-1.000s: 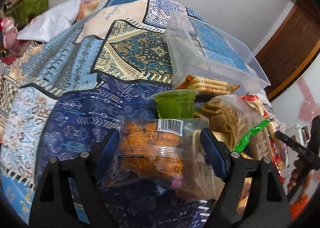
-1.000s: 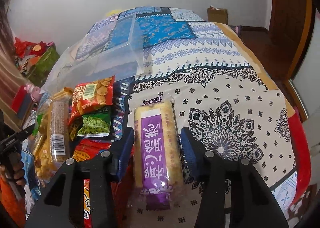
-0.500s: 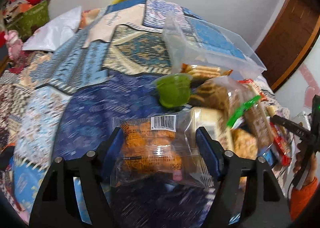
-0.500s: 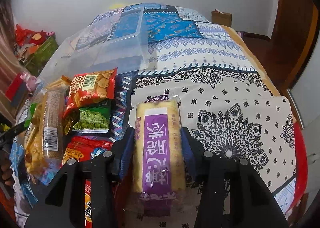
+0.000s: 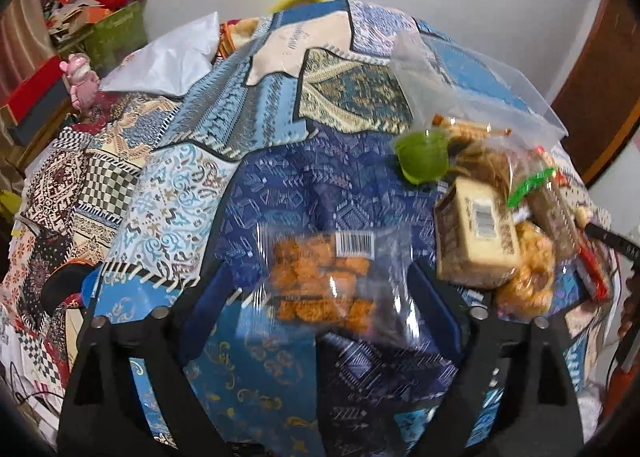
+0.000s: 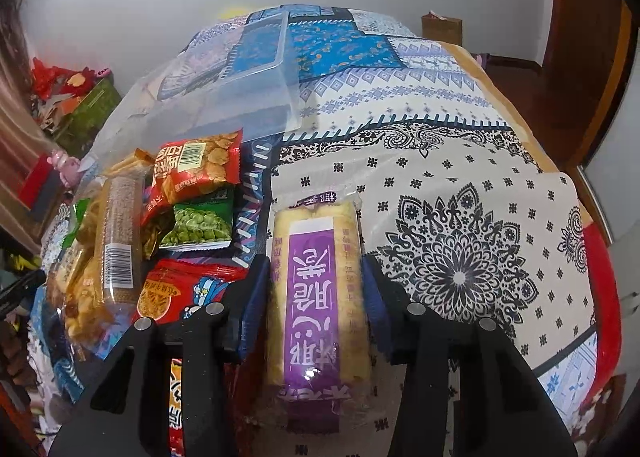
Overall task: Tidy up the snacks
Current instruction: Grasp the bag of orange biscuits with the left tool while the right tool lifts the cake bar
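Note:
My left gripper (image 5: 320, 277) is shut on a clear pack of orange biscuits (image 5: 320, 281) and holds it above the patterned bedspread (image 5: 280, 161), left of the snack pile (image 5: 492, 225). My right gripper (image 6: 314, 285) is shut on a long yellow pack with a purple label (image 6: 314, 289). A clear plastic bin (image 5: 460, 89) stands behind the pile; it also shows in the right wrist view (image 6: 224, 89). A green jelly cup (image 5: 424, 157) sits at the pile's near edge.
The pile holds a red cracker bag (image 6: 200, 169), a green pea bag (image 6: 200, 225), a sesame bar pack (image 6: 118, 233) and a boxy biscuit pack (image 5: 476, 233). A white bag (image 5: 168, 61) lies at the far left. The bed's right edge (image 6: 592, 257) drops off.
My left gripper has carried the biscuit pack left and away from the pile. My right gripper has lifted the purple-label pack slightly and holds it about where it was.

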`<control>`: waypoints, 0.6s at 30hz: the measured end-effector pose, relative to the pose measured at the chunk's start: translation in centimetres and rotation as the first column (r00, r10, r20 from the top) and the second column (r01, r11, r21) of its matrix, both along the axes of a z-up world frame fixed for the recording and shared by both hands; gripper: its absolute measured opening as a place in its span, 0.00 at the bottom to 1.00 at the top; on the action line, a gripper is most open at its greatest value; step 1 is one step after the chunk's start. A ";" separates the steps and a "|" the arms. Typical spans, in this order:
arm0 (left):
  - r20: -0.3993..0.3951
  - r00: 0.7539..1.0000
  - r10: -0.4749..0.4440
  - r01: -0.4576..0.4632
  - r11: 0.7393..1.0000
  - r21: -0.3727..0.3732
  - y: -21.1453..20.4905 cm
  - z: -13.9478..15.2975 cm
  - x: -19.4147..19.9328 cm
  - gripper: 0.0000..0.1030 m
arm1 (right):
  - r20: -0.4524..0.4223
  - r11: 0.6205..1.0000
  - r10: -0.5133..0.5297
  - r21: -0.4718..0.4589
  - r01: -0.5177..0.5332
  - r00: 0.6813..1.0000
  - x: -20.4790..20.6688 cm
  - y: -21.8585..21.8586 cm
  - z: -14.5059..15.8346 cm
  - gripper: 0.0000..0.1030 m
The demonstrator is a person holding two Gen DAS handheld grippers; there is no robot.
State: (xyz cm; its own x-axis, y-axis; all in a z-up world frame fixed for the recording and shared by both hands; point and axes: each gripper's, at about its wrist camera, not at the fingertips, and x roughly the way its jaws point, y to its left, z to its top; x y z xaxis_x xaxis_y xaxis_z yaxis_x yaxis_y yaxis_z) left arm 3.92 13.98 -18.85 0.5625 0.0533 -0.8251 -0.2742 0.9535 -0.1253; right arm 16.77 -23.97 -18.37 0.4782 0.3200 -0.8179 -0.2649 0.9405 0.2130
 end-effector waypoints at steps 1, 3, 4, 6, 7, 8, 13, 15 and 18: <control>-0.017 1.000 0.000 0.000 1.000 -0.010 0.1 -0.5 0.2 0.88 | 0.001 1.000 0.001 0.000 -0.001 1.000 -0.1 -0.1 0.0 0.42; -0.063 0.998 0.008 -0.012 0.998 -0.060 0.5 -2.1 0.9 0.88 | 0.000 1.000 0.004 -0.002 -0.004 1.000 -0.1 -0.1 0.0 0.42; -0.069 0.998 0.006 -0.012 0.995 -0.094 0.8 -2.7 1.3 0.88 | 0.000 1.000 0.009 -0.007 -0.009 1.000 -0.1 -0.1 0.0 0.42; -0.058 0.998 0.008 -0.016 0.992 -0.129 1.0 -3.4 1.8 0.88 | -0.004 1.000 0.012 -0.012 -0.012 1.000 0.0 -0.1 0.1 0.42; -0.048 0.999 0.004 -0.010 0.992 -0.127 0.9 -3.5 2.1 0.87 | -0.008 1.000 0.013 -0.014 -0.013 1.000 0.0 -0.1 0.1 0.42; -0.040 0.999 0.000 -0.004 0.993 -0.115 0.7 -3.6 2.4 0.85 | -0.008 1.000 0.013 -0.016 -0.013 1.000 0.0 0.0 0.2 0.42; -0.025 0.999 -0.021 0.019 0.997 -0.074 -0.2 -3.6 3.4 0.72 | 0.002 0.997 0.030 -0.076 -0.030 1.000 0.6 0.6 0.0 0.51; -0.015 1.000 -0.014 0.013 0.998 -0.055 -0.4 -3.4 3.3 0.66 | 0.007 0.994 0.045 -0.097 -0.044 0.999 0.8 1.1 -0.2 0.52; 0.006 1.000 0.006 -0.005 0.999 -0.052 0.0 -2.5 2.7 0.55 | 0.025 0.989 0.061 -0.138 -0.057 0.998 1.1 1.9 -0.6 0.52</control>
State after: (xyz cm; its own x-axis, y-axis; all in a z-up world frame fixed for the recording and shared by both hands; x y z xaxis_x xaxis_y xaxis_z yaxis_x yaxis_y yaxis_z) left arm 6.60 14.03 -21.33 0.5671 0.0132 -0.8236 -0.2785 0.9440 -0.1767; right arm 17.91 -22.04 -18.99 0.4856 0.2339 -0.8423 -0.3253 0.9427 0.0742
